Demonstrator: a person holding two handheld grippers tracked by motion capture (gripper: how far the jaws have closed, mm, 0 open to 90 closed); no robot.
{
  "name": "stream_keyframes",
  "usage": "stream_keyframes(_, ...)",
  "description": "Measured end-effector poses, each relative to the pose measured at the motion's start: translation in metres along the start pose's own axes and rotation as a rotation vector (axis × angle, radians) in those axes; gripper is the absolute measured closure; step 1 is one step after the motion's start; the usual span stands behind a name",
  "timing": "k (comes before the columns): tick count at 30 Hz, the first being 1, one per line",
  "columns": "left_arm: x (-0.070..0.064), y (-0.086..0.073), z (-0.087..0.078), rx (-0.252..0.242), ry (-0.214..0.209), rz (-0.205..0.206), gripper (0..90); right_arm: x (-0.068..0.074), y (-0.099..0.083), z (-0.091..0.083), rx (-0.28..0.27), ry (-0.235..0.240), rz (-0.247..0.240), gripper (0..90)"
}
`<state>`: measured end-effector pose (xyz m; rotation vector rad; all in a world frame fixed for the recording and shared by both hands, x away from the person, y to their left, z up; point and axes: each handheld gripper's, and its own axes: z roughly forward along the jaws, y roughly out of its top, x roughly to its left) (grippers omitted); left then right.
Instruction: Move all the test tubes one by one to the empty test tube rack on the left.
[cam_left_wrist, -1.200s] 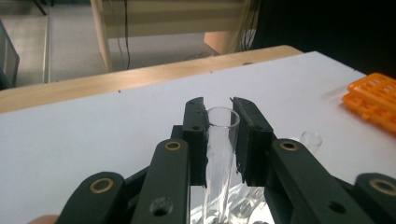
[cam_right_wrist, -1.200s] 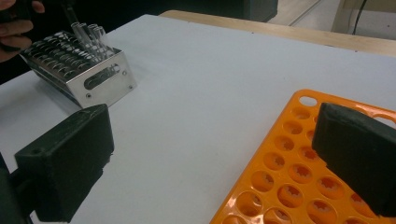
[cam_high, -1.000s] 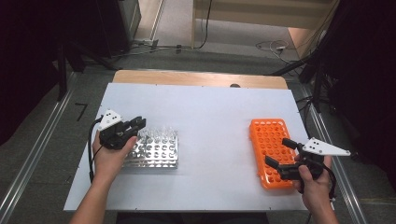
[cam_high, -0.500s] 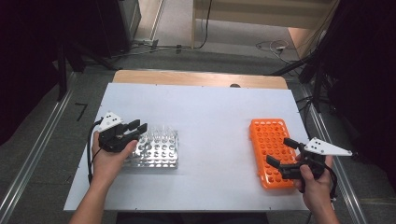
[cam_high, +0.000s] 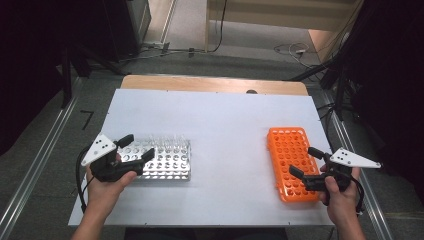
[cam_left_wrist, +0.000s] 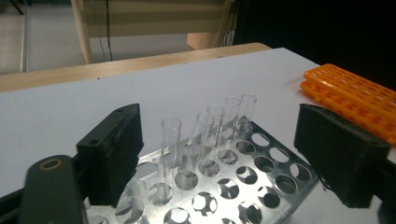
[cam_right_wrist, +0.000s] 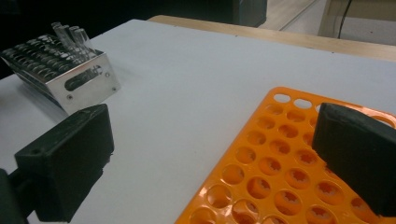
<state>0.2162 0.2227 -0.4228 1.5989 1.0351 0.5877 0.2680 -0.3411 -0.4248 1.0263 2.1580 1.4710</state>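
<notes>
1. Nearest the person, the left gripper (cam_high: 136, 146) hangs over the near-left end of the metal rack (cam_high: 170, 162), its jaws spread wide and holding nothing.
2. In the left gripper view, the row of clear glass tubes (cam_left_wrist: 208, 126) stands upright in the rack's holes, between the two black jaws and just beyond them, touching neither.
3. At the table's right, the right gripper (cam_high: 305, 161) sits over the near end of the orange rack (cam_high: 287, 150), jaws also wide apart and empty.
4. The right gripper view shows one jaw above the orange rack's open holes (cam_right_wrist: 275, 177) and the other above bare table (cam_right_wrist: 187, 84); none of the holes in view holds a tube.
5. The metal rack and the orange rack lie well apart, with white tabletop (cam_high: 225, 125) between them.
6. No brand, label or writing can be read on either rack, the tubes or the grippers.
7. Beyond the white surface, a wooden edge (cam_high: 210, 84) runs along the table's far side, and cables (cam_high: 290, 49) lie on the floor behind it.
</notes>
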Motion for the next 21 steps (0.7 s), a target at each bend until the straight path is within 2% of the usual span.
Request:
stream_keyframes(4, 0.000, -0.007, -0.011, -0.011, -0.023, 0.010, 6.2, -0.007, -0.005, -0.001, 0.001, -0.012, 0.011, 0.0)
stream_keyframes(6, 0.001, -0.012, -0.015, -0.024, -0.036, 0.000, 1.7, -0.010, -0.007, -0.002, -0.001, -0.017, 0.015, 0.0)
stream_keyframes(10, 0.005, -0.020, -0.026, -0.061, -0.051, -0.018, 0.0, -0.018, -0.013, -0.004, -0.007, -0.032, 0.018, 0.0)
stream_keyframes(13, 0.008, -0.026, -0.032, -0.060, -0.033, 0.000, 0.0, -0.026, -0.019, -0.006, -0.002, -0.056, 0.017, 0.0)
stream_keyframes(16, 0.015, -0.029, -0.036, -0.079, -0.032, -0.028, 0.0, -0.034, -0.025, -0.008, -0.001, -0.078, 0.033, 0.0)
stream_keyframes(18, 0.018, -0.029, -0.036, -0.087, -0.029, -0.042, 0.0, -0.039, -0.027, -0.009, -0.005, -0.083, 0.060, 0.0)
stream_keyframes(21, 0.018, -0.031, -0.034, -0.078, -0.026, -0.035, 0.0, -0.039, -0.028, -0.008, -0.003, -0.093, 0.053, 0.0)
